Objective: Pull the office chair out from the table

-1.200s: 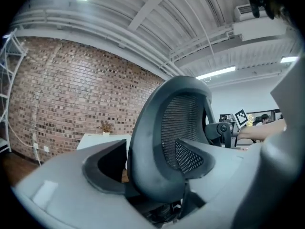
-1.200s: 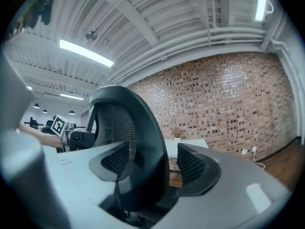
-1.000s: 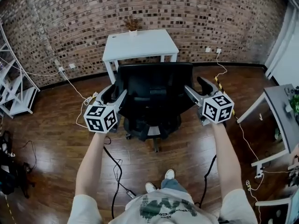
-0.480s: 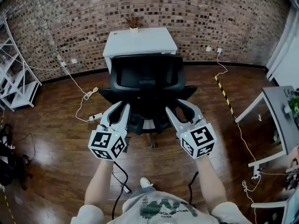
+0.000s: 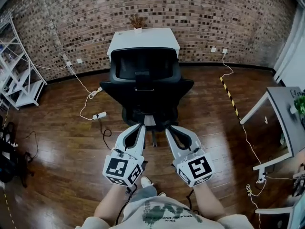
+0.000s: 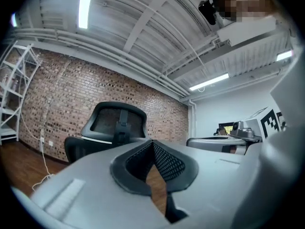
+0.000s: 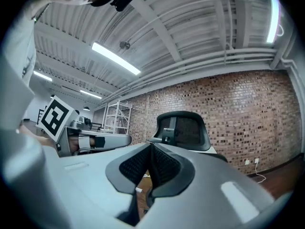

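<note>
Wood floor (image 5: 57, 142) meets brick wall (image 5: 214, 18) — (white table (image 5: 143, 37) nearby).

"What's the person got on?"

"A pale short-sleeved T-shirt (image 5: 167, 213) with a dark green print across the front, blue jeans (image 5: 147, 192) and a white shoe (image 5: 145, 181)."

"And the tools?"

"The left gripper (image 5: 141, 126) and the right gripper (image 5: 167, 128) are a matched pair. Both have smooth light-grey plastic shells that fork into two curved jaws, with a rounded opening behind the tips. The pads (image 6: 169, 164) lining the inside are black, with a fine dotted mesh texture."

"Any markings?"

"Each has a cube at the back, white faces printed with black square markers: the left cube (image 5: 123, 169) and the right cube (image 5: 196, 169). There's also a shallow rectangular recess in each grey shell."
</note>
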